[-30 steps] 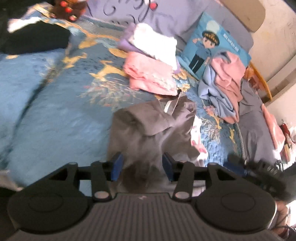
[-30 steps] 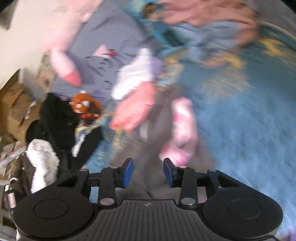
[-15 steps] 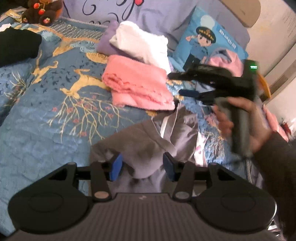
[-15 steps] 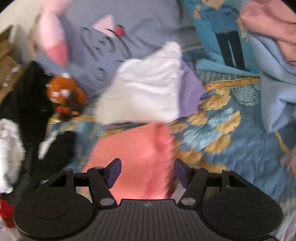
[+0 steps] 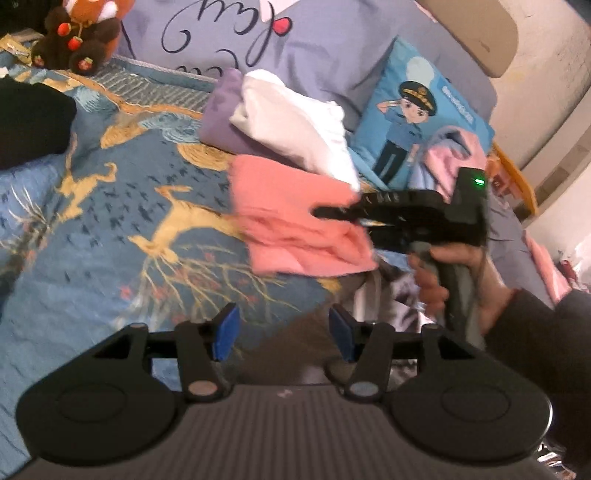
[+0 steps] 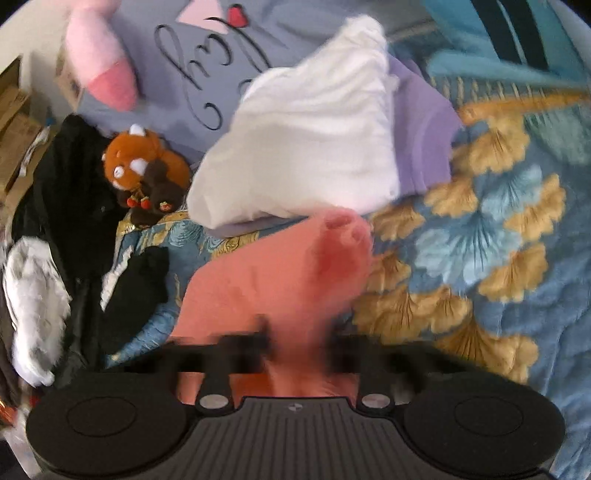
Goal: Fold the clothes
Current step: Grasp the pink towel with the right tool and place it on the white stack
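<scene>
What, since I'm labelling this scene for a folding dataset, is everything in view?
pink garment: one, pink, folded, mid-bed
white garment: one, white, atop the purple one
purple garment: one, purple, by the pillows
grey garment: one, grey, nearest edge
black clothing: one heap, black, far left
loose heap: one, pink and blue, against the cushion
plush toy: one, orange-brown, bed head
pillow: one, lilac, bed head
cushion: one, blue, cartoon figure
bedspread: one, blue and gold
left gripper: black, jaws just opening over grey cloth
right gripper: black, in a hand, jaws just closing on pink cloth
</scene>
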`<state>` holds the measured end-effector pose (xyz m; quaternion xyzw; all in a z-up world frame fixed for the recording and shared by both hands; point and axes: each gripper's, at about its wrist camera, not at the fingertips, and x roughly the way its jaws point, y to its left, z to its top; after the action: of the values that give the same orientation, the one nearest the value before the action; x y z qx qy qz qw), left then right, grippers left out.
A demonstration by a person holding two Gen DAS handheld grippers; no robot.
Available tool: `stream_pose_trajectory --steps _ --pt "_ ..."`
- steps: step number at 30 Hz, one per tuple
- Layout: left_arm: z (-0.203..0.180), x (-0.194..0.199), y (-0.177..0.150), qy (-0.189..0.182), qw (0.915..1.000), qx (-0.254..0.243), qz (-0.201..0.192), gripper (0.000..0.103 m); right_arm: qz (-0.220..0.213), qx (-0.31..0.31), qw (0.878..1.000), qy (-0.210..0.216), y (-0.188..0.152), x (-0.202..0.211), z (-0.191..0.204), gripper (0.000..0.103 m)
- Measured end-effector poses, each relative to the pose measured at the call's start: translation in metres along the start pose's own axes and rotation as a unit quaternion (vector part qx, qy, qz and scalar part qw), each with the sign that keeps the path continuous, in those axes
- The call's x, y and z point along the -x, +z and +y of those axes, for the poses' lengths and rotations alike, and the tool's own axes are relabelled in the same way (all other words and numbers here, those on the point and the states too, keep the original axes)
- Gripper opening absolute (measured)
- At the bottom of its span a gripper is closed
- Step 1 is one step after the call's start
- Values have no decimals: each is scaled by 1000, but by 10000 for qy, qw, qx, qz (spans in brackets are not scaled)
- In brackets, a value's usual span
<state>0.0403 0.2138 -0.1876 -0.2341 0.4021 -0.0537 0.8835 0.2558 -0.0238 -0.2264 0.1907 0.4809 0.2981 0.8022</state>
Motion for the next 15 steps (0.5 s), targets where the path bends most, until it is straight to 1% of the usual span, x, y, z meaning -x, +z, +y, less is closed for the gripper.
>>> stream_pose_trajectory --steps 4,7,8,11,13,15 --pt "12 -6 6 -36 10000 42 -53 58 -150 602 9981 -35 6 16 28 12" --pt "22 -13 3 -195 9996 219 9 58 -446 969 9941 191 24 40 58 12" --pt "24 -16 2 -186 9995 243 50 58 -553 1047 9925 293 33 47 66 12" --pt "30 -22 -2 -84 9995 269 145 59 -974 1003 9881 636 72 63 86 12" --pt "32 -21 -3 -125 9994 304 137 59 -1346 923 9840 709 102 65 92 12" --pt "35 -20 -2 -213 9991 358 109 62 -1604 673 9824 683 131 57 86 13"
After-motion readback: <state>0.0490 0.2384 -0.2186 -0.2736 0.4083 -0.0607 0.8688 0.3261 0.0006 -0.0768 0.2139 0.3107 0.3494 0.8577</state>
